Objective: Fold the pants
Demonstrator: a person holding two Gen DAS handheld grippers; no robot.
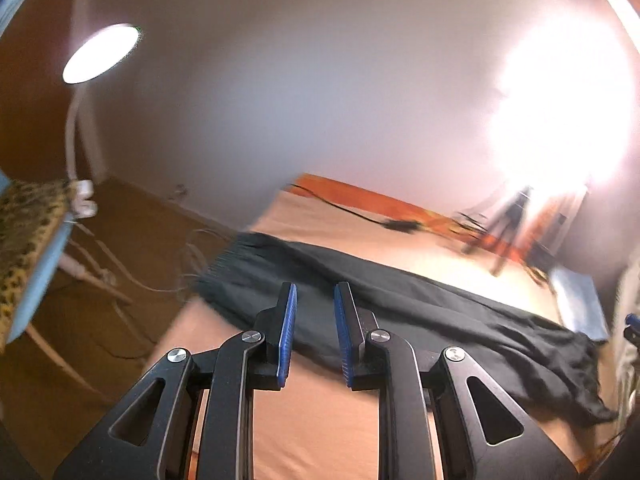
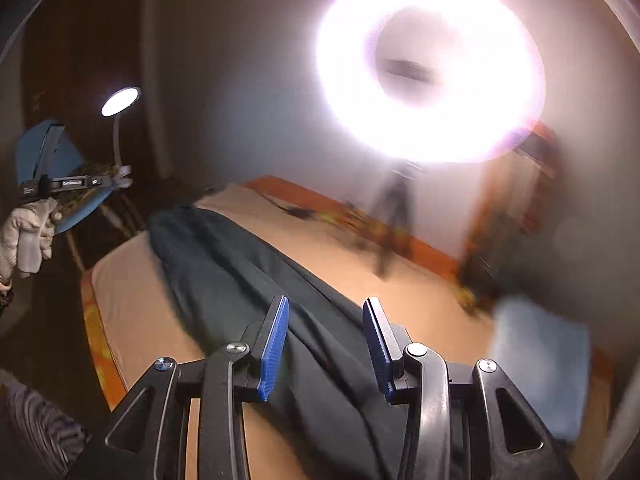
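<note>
Dark pants [image 1: 400, 304] lie lengthwise across the middle of the frame on a tan bed [image 1: 320, 420]. Left gripper [image 1: 315, 332] and right gripper [image 2: 325, 344] hover above, jaws apart, holding nothing. The cloth looks soft and limp, best pinched at waistband or hem.

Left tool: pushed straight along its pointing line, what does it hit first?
Probably the dark cloth pants lying on the tan bed sheet; nothing sits between the left tool and them, though depth is unclear.

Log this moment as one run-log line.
stage: between folds | pants: dark, lying lengthwise on bed | left claw: open, empty | right claw: open, empty, above pants
</note>
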